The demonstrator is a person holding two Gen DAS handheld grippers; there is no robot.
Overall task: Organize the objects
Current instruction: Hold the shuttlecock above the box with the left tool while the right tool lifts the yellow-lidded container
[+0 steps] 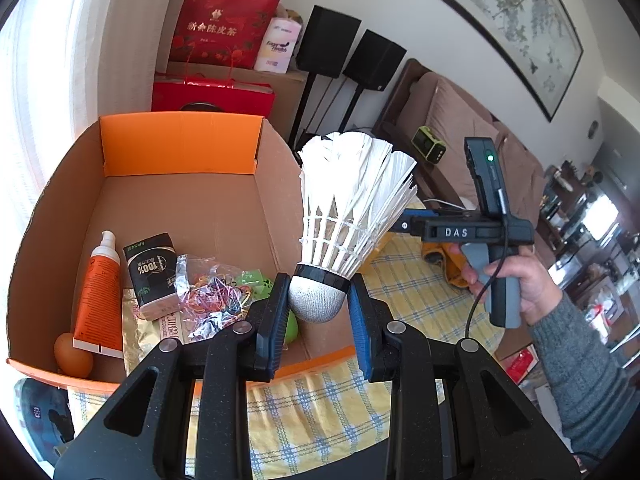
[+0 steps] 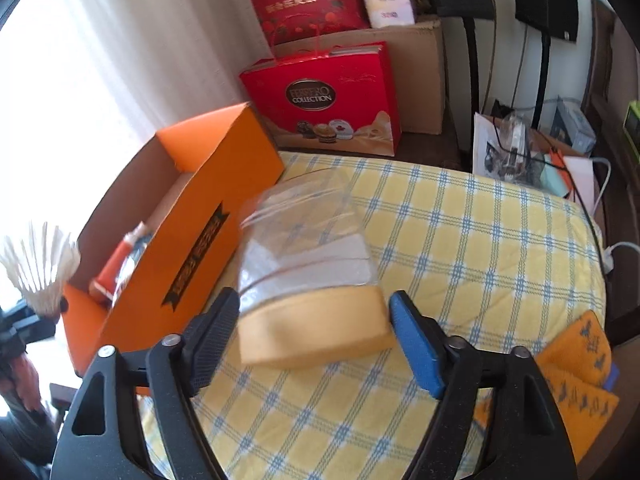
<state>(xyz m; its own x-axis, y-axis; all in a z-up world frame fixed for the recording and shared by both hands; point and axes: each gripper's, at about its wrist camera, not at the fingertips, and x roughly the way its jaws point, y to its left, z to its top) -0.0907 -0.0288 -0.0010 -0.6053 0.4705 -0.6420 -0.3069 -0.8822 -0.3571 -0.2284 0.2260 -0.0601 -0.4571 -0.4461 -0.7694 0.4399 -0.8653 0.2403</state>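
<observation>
My left gripper (image 1: 318, 300) is shut on the cork of a white feather shuttlecock (image 1: 352, 204), held upright above the near right corner of the orange cardboard box (image 1: 180, 136). The shuttlecock also shows at the left edge of the right wrist view (image 2: 40, 268). My right gripper (image 2: 314, 332) holds a clear jar with a yellow lid (image 2: 312, 280) between its pads, tilted and blurred, above the yellow checked tablecloth (image 2: 460, 240). The right gripper shows in the left wrist view (image 1: 404, 224), behind the shuttlecock.
The box holds an orange pump bottle (image 1: 100, 288), a black tissue pack (image 1: 154, 272), a bag of rubber bands (image 1: 212, 288), an egg (image 1: 74, 356) and a green item (image 1: 252, 280). Red gift bags (image 2: 320, 100) stand behind the table. An orange cloth (image 2: 576, 376) lies at right.
</observation>
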